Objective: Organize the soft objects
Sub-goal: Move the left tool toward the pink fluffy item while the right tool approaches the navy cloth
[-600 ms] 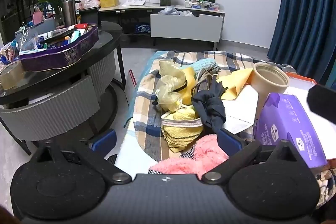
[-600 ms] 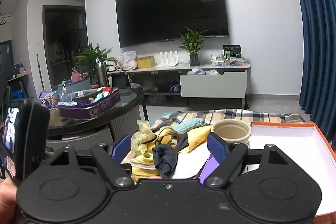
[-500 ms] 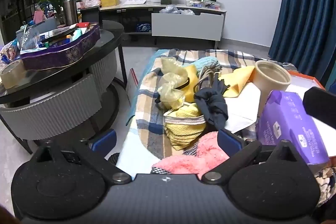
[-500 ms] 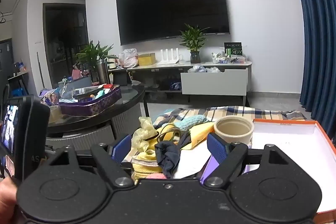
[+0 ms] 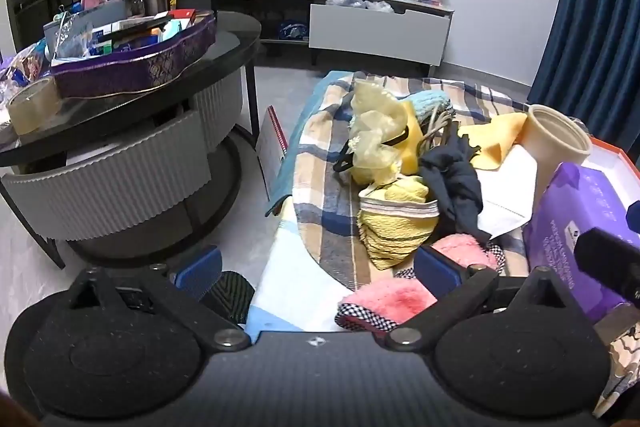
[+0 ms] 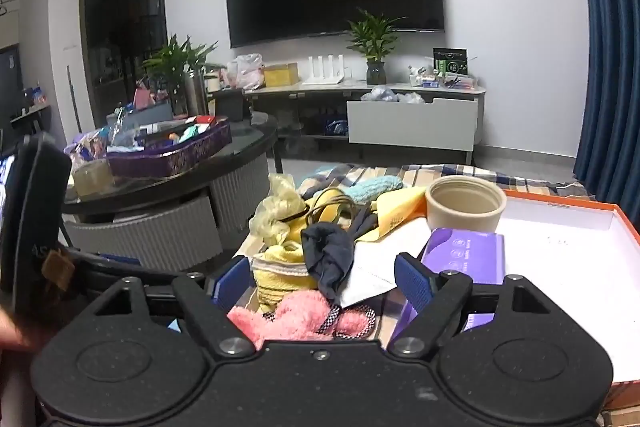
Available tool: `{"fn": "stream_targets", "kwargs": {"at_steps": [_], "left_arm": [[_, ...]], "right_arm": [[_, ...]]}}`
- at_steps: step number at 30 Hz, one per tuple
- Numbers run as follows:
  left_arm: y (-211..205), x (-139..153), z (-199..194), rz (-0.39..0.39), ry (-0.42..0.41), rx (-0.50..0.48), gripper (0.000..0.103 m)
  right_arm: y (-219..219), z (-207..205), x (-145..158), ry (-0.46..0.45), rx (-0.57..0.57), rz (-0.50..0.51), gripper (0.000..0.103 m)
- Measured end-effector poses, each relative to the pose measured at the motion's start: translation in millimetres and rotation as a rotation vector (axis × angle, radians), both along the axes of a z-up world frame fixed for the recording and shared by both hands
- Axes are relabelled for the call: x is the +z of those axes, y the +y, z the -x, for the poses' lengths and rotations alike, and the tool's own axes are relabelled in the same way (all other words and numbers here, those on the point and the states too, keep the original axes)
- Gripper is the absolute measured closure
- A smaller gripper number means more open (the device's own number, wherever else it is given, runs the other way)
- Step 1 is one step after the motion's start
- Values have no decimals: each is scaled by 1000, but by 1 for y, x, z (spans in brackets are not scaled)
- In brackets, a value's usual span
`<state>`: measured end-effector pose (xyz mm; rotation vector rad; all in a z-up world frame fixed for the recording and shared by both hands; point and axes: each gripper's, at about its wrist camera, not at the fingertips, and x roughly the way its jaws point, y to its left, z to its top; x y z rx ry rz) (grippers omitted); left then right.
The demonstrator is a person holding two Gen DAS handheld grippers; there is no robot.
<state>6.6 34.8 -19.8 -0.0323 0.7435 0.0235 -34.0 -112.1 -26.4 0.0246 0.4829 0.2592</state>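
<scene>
A pile of soft things lies on a plaid cloth [image 5: 320, 163]: a pink fluffy slipper [image 5: 392, 295] nearest me, a yellow knit cloth [image 5: 396, 223], a dark navy cloth [image 5: 456, 179], a pale yellow scrunchie [image 5: 372, 135], a yellow rag [image 5: 496, 139] and a light blue knit piece [image 5: 432, 101]. My left gripper [image 5: 316, 271] is open and empty, just short of the slipper. My right gripper [image 6: 320, 281] is open and empty above the slipper [image 6: 296, 317] and the yellow cloth [image 6: 280, 267].
A beige cup [image 6: 464, 203], a purple tissue pack [image 6: 464, 255] and a white-lined orange box [image 6: 560, 247] stand to the right of the pile. A round dark table [image 5: 120, 107] with a purple tray [image 5: 136, 63] stands on the left. The TV cabinet [image 6: 412, 119] is at the back.
Both grippers have tilted down and moved closer to the pile. The pink slipper now shows between the right gripper's fingers. Both stay open.
</scene>
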Motion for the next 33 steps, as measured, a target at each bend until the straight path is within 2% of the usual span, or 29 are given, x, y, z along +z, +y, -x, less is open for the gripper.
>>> {"fn": "stream_targets", "kwargs": {"at_steps": [10,15,20,24,29,33], "left_arm": [[5,-12,-5,15,19,-13,0],[4,-18,-8,28,41,-37,0],[-1,-20,-4,53,38,-98,0],[-12,-24,-6,56,49,-136,0],[-20,-26,-8,59,59,-157,0],[-27,-25,-9,56,58,-176,0]], "right_arm": [[1,-2,-9,-3,34,59,10],[-3,-3,-12,16,42,35,10],[-13,-1,-4,-30,10,9,10],[-19,-3,-3,-17,2,-5,10],[-16,-3,-7,7,1,-6,10],[-17,-1,-4,-15,-12,2,10]]}}
